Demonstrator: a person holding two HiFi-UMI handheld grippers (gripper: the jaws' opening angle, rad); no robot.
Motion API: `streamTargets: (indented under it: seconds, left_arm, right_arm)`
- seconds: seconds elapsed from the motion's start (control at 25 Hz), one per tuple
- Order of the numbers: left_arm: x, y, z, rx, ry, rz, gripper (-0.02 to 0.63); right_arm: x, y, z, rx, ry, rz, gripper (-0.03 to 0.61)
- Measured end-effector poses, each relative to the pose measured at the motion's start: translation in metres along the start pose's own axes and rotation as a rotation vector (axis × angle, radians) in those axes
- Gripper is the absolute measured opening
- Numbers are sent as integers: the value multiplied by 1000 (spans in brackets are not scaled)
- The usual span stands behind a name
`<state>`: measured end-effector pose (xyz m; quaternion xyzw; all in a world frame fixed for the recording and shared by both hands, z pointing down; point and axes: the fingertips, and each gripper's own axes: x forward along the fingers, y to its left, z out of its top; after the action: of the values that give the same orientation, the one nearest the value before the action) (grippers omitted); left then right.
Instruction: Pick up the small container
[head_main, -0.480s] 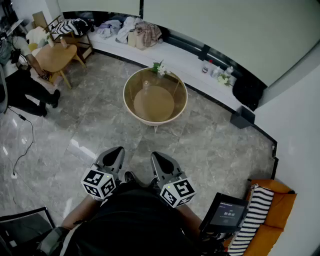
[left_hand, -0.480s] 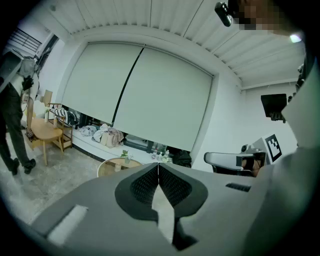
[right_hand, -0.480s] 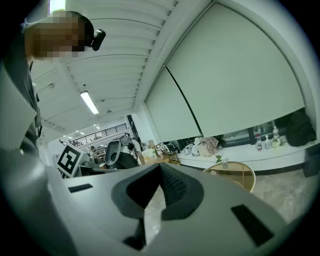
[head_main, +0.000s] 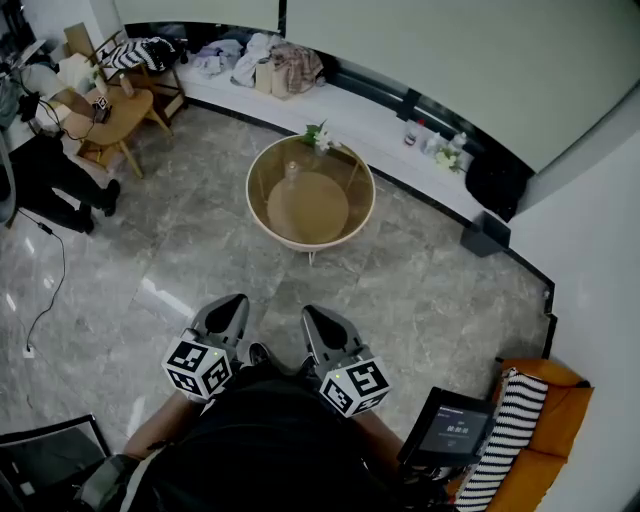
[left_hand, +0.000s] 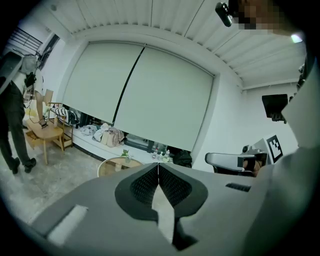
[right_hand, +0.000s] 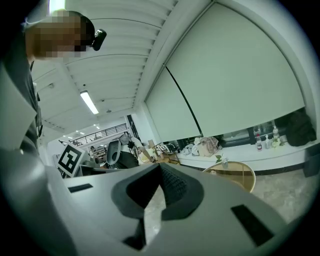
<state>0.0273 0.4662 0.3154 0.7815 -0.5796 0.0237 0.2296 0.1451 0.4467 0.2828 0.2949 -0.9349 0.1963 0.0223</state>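
Observation:
A small pale container (head_main: 291, 171) stands on the round glass-topped table (head_main: 362, 205), near its far-left side, with a sprig of flowers (head_main: 320, 137) at the far rim. Both grippers hang close to my body, well short of the table. My left gripper (head_main: 233, 301) is shut, its ribbed pads meeting with nothing between them (left_hand: 158, 166). My right gripper (head_main: 317, 313) is also shut and empty (right_hand: 160, 166). The table shows beyond the jaws in the left gripper view (left_hand: 111, 165) and in the right gripper view (right_hand: 235, 172).
A white ledge (head_main: 360, 110) runs along the wall with bottles (head_main: 428, 138) and bags (head_main: 280, 68). A wooden side table (head_main: 110, 115) and a person in black (head_main: 50, 175) are far left. An orange seat with a striped cushion (head_main: 515, 425) and a tablet (head_main: 457, 425) lie at right.
The person at the far left has shifted by the wooden side table. My grippers have not moved.

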Motion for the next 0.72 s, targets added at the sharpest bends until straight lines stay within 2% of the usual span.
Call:
streamTargets:
  seconds: [0.28,0.52,0.72]
  left_arm:
    - [0,3,6,-8,-7,-19,3]
    - [-5,32,10,-24,-29,-30,3]
    - [-11,59,13,15,-42,-53,3]
  right_arm:
    - [5,-1,7,4,-28,-25,6]
    - [30,9,0,-8,-27,-46,6]
    - [47,21,-9,-15,-15,-79,5]
